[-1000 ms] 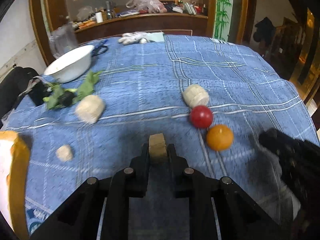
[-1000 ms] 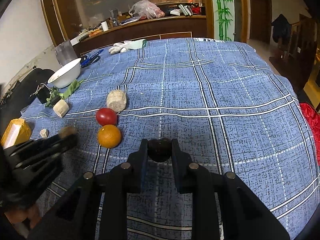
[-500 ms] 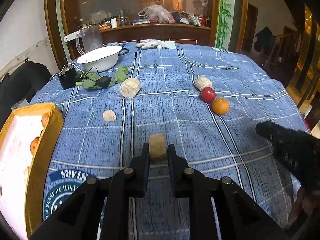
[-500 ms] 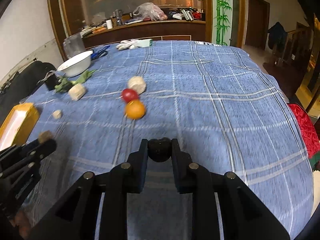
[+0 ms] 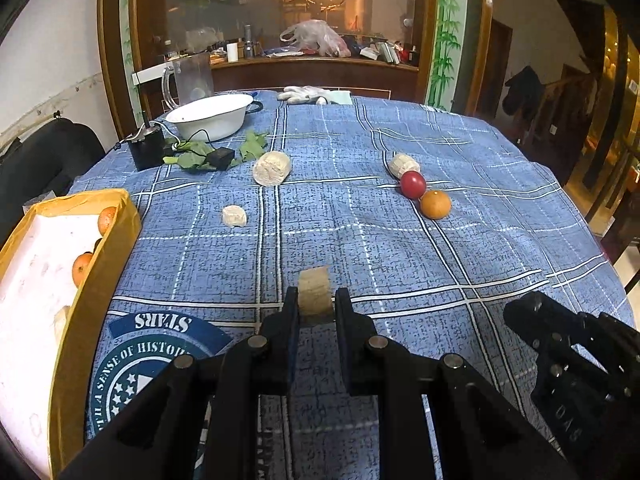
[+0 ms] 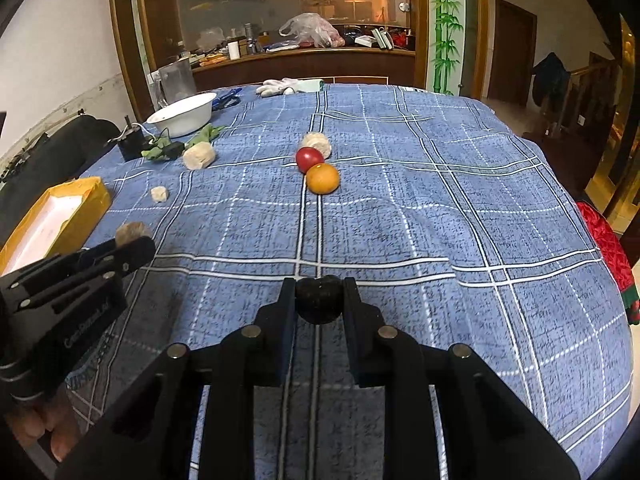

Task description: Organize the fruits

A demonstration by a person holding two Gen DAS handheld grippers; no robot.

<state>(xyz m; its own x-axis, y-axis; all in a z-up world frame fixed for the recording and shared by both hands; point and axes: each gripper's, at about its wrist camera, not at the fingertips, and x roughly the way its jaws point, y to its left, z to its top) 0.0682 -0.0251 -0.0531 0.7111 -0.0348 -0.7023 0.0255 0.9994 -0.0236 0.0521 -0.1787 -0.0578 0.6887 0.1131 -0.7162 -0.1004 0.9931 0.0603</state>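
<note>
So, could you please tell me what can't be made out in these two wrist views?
- Yellow cardboard box, left wrist view: its near wall and the picture edge hide most of the contents; only two oranges peek out.
- Dark round fruit in the right gripper, right wrist view: too dark to identify.
- Tan cylindrical chunk in the left gripper: lower part hidden by the fingers.

Bare cloth (image 5: pixel 360 248) before yellow box (image 5: pixel 100 280)
</note>
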